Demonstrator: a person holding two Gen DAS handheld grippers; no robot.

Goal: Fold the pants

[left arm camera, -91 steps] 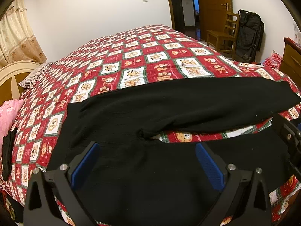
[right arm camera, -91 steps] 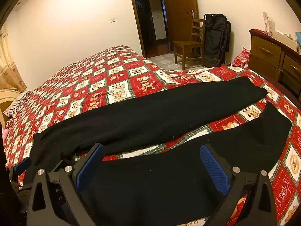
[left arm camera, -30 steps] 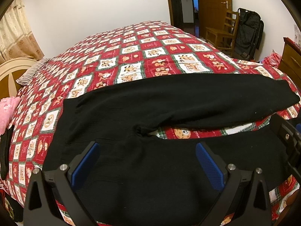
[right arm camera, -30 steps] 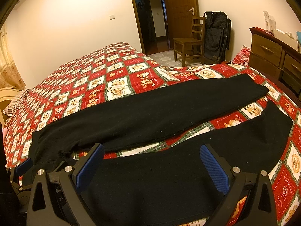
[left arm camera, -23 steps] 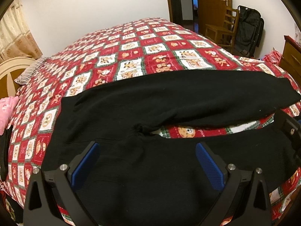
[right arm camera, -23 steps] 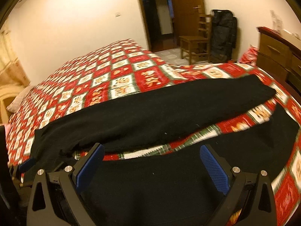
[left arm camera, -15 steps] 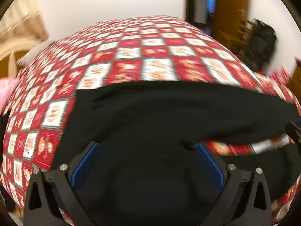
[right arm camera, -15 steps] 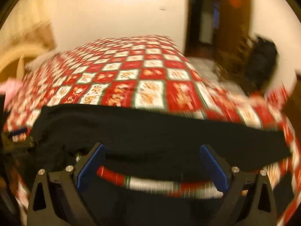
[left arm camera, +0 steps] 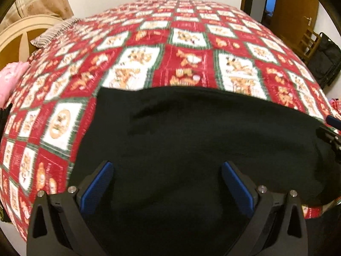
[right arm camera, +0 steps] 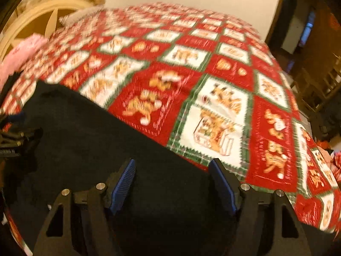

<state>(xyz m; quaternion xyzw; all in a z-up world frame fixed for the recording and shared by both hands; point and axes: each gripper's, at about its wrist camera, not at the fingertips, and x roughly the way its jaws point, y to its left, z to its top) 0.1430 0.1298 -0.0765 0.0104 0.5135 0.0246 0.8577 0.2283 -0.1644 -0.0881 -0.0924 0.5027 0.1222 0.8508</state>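
Black pants (left arm camera: 191,140) lie spread on a red and white patchwork quilt (left arm camera: 187,61). My left gripper (left arm camera: 167,170) hovers low over the wide waist part, open, its blue pads far apart above the cloth. In the right wrist view the pants (right arm camera: 89,140) fill the lower left. My right gripper (right arm camera: 172,170) is over their far edge, jaws closing, with black cloth below and between the pads but not pinched. Each gripper shows at the edge of the other's view: the right gripper (left arm camera: 330,132) and the left gripper (right arm camera: 12,136). Both views are blurred.
A cream headboard (left arm camera: 19,36) and a striped pillow (left arm camera: 53,32) stand at the far left, with pink cloth (left arm camera: 10,79) beside them. A wooden door (left arm camera: 298,8), a chair (left arm camera: 309,42) and a black bag (left arm camera: 326,61) are at the right, past the bed.
Both grippers swung left along the pants and came down closer to the cloth. The quilt strip between the two legs has dropped out of view. The right jaws have narrowed.
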